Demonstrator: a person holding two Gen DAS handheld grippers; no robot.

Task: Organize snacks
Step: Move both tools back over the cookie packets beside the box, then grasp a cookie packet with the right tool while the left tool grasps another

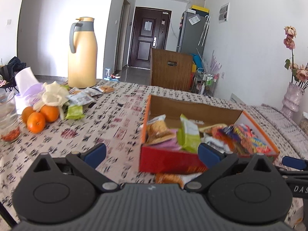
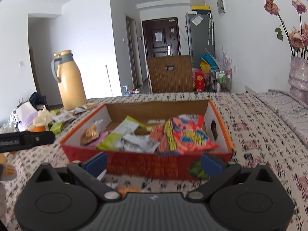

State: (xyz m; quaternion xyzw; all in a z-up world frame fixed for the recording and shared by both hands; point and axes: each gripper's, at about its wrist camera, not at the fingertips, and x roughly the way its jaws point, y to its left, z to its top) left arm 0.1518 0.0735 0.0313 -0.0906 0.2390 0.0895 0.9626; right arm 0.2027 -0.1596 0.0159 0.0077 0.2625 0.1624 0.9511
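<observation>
Two grippers are in your hands, and both stand spread wide with nothing between the blue pads. Your left gripper (image 1: 152, 155) hovers low over the bench (image 1: 115, 119), its right pad just in front of the near left corner of the red cardboard box (image 1: 165, 160). Your right gripper (image 2: 154, 162) faces the long red front wall of the same box (image 2: 146, 165), one pad toward each end of that wall; whether the pads touch the cardboard I cannot tell, since the frame is blurred.

Inside the box lie the snacks: a large red and yellow bag (image 2: 184, 134) on the right side, a green packet (image 2: 115, 134) leaning near the middle, a silver wrapper (image 2: 138, 144) in front of it, and a biscuit pack (image 2: 90, 132) against the left wall. An orange packet (image 1: 169, 178) lies on the bench just outside the box front, below your left gripper.

More loose packets (image 1: 82, 98) lie well apart to the left, near the yellow thermos (image 1: 82, 53), with three oranges (image 1: 39, 118) beside a green packet (image 1: 75, 111) there. A vase of dried roses (image 2: 298, 77) stands at the far right.
</observation>
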